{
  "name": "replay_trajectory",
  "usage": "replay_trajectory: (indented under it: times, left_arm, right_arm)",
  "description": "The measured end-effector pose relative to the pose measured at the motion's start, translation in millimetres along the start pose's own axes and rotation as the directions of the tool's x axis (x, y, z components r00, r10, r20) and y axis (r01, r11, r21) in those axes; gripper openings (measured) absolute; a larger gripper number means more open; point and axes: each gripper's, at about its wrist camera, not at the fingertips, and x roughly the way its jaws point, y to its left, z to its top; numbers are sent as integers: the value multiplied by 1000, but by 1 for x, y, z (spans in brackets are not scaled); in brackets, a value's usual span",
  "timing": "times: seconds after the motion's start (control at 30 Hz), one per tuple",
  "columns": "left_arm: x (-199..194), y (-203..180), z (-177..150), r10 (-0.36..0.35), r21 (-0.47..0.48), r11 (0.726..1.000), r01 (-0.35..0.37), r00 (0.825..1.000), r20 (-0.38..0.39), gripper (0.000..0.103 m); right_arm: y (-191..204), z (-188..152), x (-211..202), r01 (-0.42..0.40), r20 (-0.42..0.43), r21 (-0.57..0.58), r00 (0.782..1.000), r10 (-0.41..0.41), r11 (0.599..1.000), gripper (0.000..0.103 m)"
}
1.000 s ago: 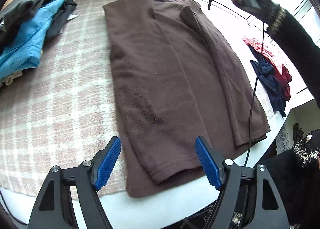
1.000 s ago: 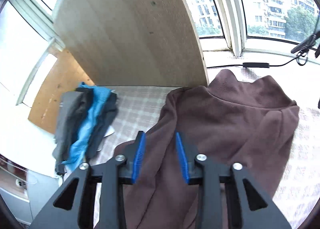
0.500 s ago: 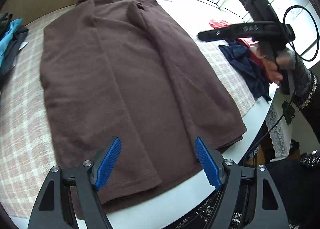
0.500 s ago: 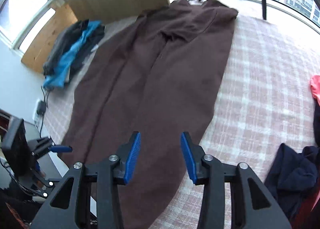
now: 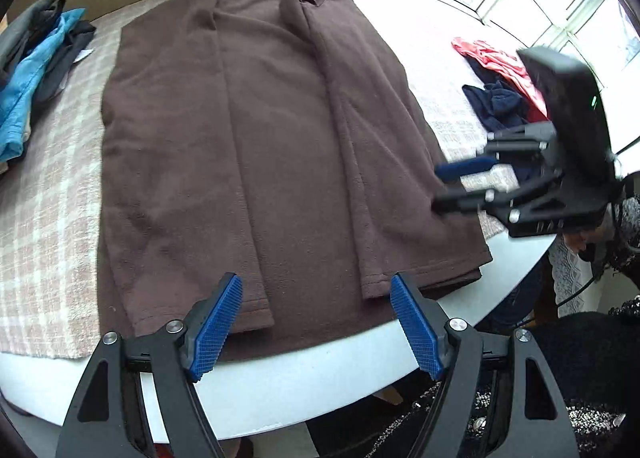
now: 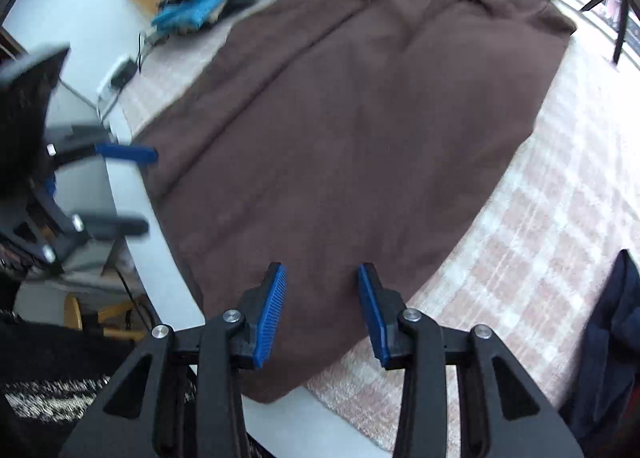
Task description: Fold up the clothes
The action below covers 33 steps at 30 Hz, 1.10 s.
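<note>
1. Left gripper [image 5: 316, 322] hanging over the near table edge [image 5: 320, 374], jaws spread wide, gripping nothing; blue pads [image 5: 216, 330] clear of the cloth.
2. Brown garment [image 5: 260, 138] lying flat just beyond the left gripper, hem nearest, collar at the far end, both sleeves folded inward along the body.
3. Right gripper [image 6: 322, 310] hovering over the garment's near right hem corner, jaws partly parted and empty; contact with the fabric impossible to tell.
4. Garment resting on a checked tablecloth [image 5: 48, 194], near hem overhanging onto bare white tabletop.
5. Blue and grey clothes pile [image 5: 36, 58] sitting far left, well apart from the garment.
6. Red and navy clothes [image 5: 496, 82] lying far right, beyond the right gripper.
</note>
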Motion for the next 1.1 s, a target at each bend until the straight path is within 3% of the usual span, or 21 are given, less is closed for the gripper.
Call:
replay_trajectory:
  times: [0.03,0.13,0.2,0.3,0.37,0.43,0.5,0.57,0.67,0.77,0.87,0.93,1.1]
  left_arm:
    - [-7,4,0,11,-11,1000,-11,1000,16,75]
    - [-30,22,-1,61,-48,997,-58,996,60,75]
    - [-42,31,2,107,-68,992,-102,991,85,75]
    - [-64,54,4,145,-112,985,-132,981,126,75]
    - [-73,61,8,158,-136,981,-137,975,154,75]
    - [-76,64,12,190,-147,975,-165,966,177,75]
    - [-66,61,13,210,-137,973,-188,963,170,75]
    - [-49,54,12,216,-126,972,-197,964,157,75]
    - [-17,37,4,210,-96,975,-199,970,123,75]
    - [12,24,-2,221,-63,974,-217,972,77,75]
    - [34,21,0,265,-37,964,-264,964,33,75]
    - [41,28,4,279,-52,959,-279,960,11,67]
    - [25,64,2,192,-214,958,-189,981,-10,38]
  right_arm:
    - [2,-1,-6,-22,-19,-30,1000,22,999,39]
    - [-11,10,-30,-156,-132,25,979,158,987,38]
    - [-26,35,-71,-165,-53,53,984,168,985,39]
    - [-39,89,-144,-113,106,0,988,112,994,39]
    - [-41,132,-183,-112,221,-27,968,115,993,44]
    - [-51,174,-208,-113,322,-20,940,113,993,64]
    - [-60,219,-211,-105,382,-6,919,100,994,64]
    - [-72,263,-190,-79,386,6,920,71,997,64]
    - [-94,317,-126,-2,310,71,950,-20,997,64]
    - [-120,341,-59,-22,202,136,979,-6,990,64]
    - [-142,350,-10,-56,124,196,992,32,979,64]
    - [-149,354,11,-63,87,207,995,45,976,64]
    - [-158,361,40,-147,83,219,988,132,965,64]
